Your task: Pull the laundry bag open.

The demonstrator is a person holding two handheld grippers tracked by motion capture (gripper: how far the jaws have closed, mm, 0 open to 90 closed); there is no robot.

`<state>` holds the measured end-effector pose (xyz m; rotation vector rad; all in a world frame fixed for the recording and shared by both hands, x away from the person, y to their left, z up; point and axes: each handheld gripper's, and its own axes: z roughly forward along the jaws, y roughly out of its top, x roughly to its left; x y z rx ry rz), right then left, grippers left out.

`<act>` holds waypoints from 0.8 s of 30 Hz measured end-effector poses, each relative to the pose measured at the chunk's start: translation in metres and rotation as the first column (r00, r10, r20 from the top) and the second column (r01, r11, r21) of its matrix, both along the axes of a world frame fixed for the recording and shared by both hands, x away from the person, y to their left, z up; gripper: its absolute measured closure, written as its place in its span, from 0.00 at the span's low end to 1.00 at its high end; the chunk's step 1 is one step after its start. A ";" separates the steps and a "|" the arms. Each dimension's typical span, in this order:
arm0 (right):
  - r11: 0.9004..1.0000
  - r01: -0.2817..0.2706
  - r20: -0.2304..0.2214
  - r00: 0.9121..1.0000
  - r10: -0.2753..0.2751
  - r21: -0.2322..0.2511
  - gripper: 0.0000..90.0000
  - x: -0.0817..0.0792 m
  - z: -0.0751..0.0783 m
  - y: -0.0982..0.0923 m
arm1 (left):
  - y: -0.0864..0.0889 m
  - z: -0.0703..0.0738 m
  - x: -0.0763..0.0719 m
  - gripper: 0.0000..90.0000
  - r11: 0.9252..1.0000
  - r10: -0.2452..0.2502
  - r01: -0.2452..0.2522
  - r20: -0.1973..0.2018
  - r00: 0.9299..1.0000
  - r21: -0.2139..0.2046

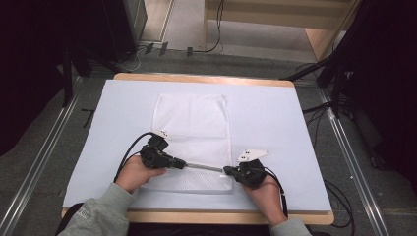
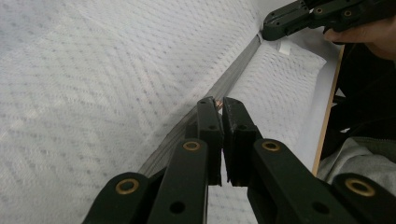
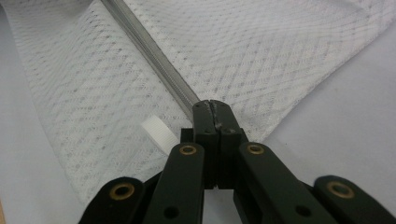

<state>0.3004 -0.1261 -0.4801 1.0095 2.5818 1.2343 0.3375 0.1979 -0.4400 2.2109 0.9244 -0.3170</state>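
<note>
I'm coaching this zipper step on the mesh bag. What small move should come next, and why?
Probably draw the left tool further along the zipper, away from the right tool. The left is pinched on what looks like the slider; the right clamps the mesh bag at the zipper's end, keeping it taut.

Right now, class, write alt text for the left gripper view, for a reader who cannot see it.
The left tongs are shut on a small coppery zipper pull on the grey zipper of a white mesh bag. At the zipper's far end the right tongs pinch the bag's edge, beside a small white tag.
</note>
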 end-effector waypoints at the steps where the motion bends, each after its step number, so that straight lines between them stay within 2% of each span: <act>1: 1.000 0.000 0.000 1.000 0.000 0.000 1.00 0.000 0.000 0.000 | 0.000 0.000 -0.001 0.98 1.000 -0.001 0.001 -0.003 1.000 0.001; 3: 1.000 -0.002 0.001 1.000 0.002 0.000 1.00 0.000 0.000 0.000 | 0.000 0.000 -0.002 0.98 1.000 0.001 -0.001 0.007 1.000 0.017; 6: 1.000 -0.002 0.002 1.000 0.002 0.000 1.00 0.000 0.000 0.000 | 0.004 0.001 -0.001 0.98 1.000 0.011 -0.011 0.001 1.000 0.012; 17: 1.000 -0.010 0.004 1.000 0.010 0.000 1.00 0.001 0.000 0.000 | 0.033 0.002 -0.005 0.98 0.999 0.042 -0.042 -0.013 0.999 0.018; 19: 1.000 -0.012 0.004 1.000 0.012 0.000 1.00 0.001 0.000 0.000 | 0.036 0.002 -0.007 0.98 0.998 0.050 -0.050 0.001 0.999 0.026; 24: 1.000 -0.007 0.000 1.000 0.007 0.001 1.00 0.001 0.000 -0.001 | 0.043 0.004 -0.008 0.98 0.998 0.063 -0.064 0.004 0.998 0.027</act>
